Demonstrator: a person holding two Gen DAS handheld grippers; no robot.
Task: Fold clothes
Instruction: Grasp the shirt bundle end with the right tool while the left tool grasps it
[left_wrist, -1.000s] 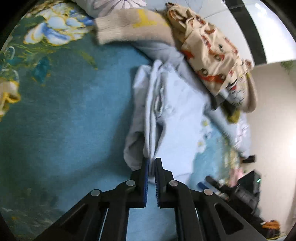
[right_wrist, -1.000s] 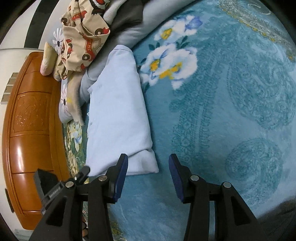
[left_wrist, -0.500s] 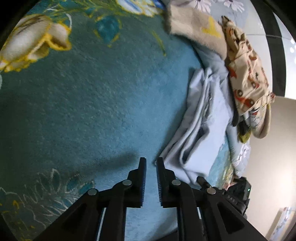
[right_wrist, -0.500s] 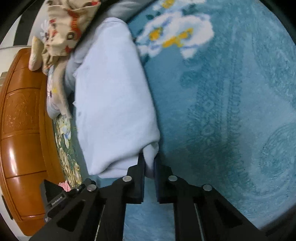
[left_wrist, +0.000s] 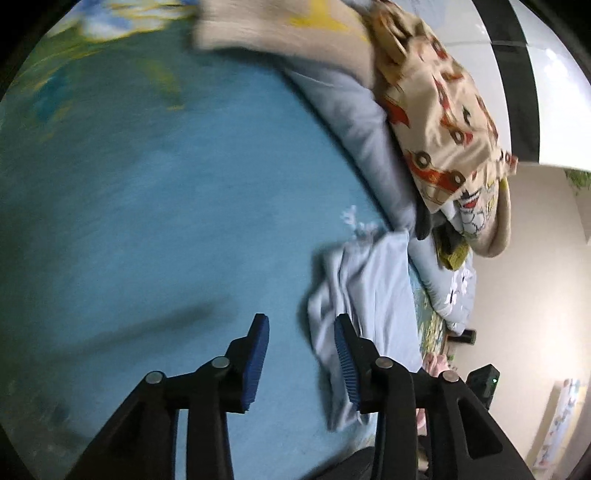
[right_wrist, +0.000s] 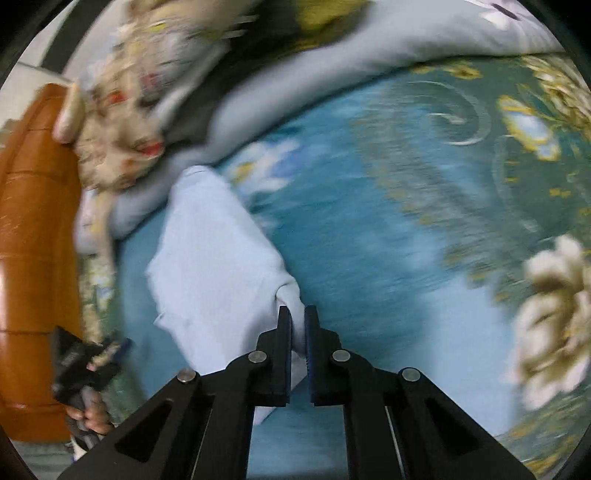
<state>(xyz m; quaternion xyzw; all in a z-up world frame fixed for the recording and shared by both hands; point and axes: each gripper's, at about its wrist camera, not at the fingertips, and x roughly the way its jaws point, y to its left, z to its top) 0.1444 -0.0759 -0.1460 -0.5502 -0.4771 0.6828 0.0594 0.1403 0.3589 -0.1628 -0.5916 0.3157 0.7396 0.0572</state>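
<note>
L wrist view, left to right: blue blanket (left_wrist: 155, 206) fills left and centre of frame, blurred. L gripper (left_wrist: 301, 354) at bottom centre, fingers spread, nothing between them, only blanket in the gap. Light blue garment (left_wrist: 373, 295) sits right of centre, its rumpled edge just beside and partly behind the R-hand finger; long axis runs roughly bottom to top of frame. Upper right: pile of unfolded clothes (left_wrist: 439, 122), car-print piece on top, touching the garment's far end.

R wrist view, left to right: wooden headboard (right_wrist: 33, 236) at left edge, pile at upper left, garment (right_wrist: 214, 266) left of centre, long axis going up-left from the fingers. R gripper (right_wrist: 298, 336) bottom centre, fingers pressed nearly together, pinching the garment's near corner; cloth bunches up betw the pads. Blanket w/ floral pattern (right_wrist: 424, 229) on right.

Judgement: R hand has the hold, L is free and near the opposite edge. Next move prob turns on L shifting rightward in its frame to catch that edge so both ends carry the fold along the long axis.
</note>
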